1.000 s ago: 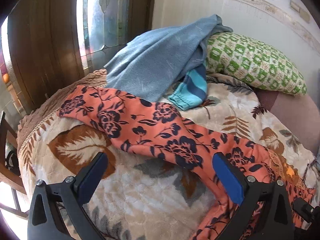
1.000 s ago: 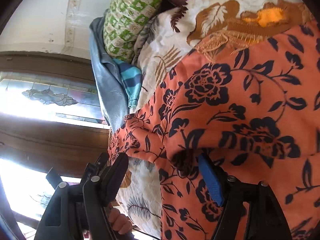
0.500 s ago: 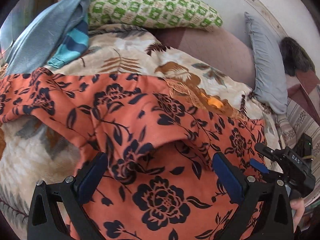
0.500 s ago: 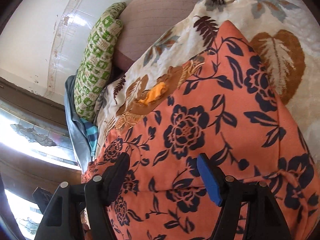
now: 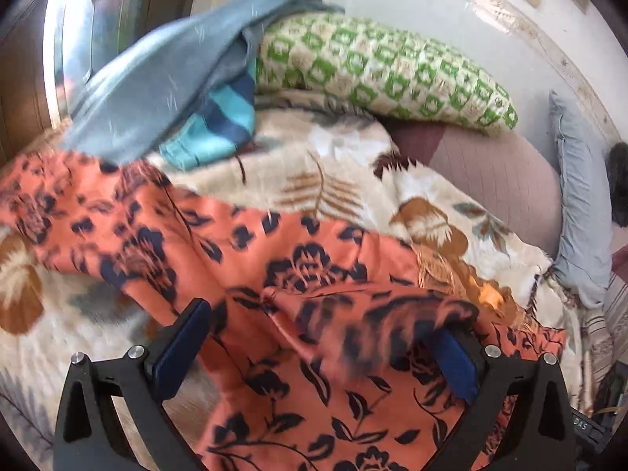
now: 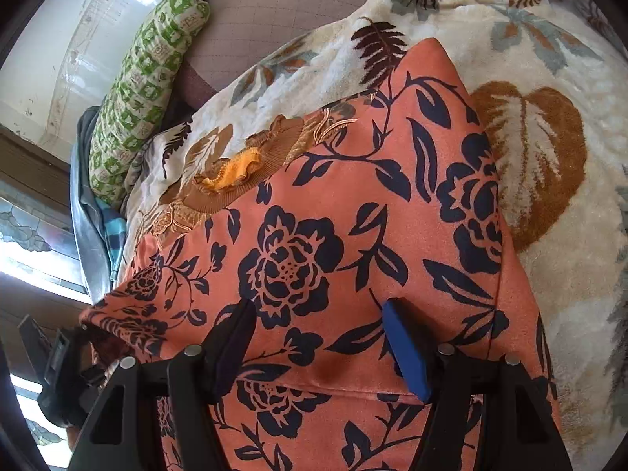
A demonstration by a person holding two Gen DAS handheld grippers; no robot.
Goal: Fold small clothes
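An orange garment with dark blue flowers lies spread over a leaf-patterned blanket on a bed. It fills the right wrist view too. My left gripper is open, and a blurred fold of the garment drapes over its right finger. My right gripper is open, low over the garment, its fingers on either side of a flat stretch of cloth. An orange and brown embroidered piece sits at the garment's far edge.
A grey-blue cloth and a turquoise striped garment are heaped at the back left. A green patterned pillow lies along the wall. A grey pillow is at the right. A window is at the left.
The left view has swung back left and the garment now hangs over the left gripper's right finger. The right gripper has stayed over the garment, which lies flatter.
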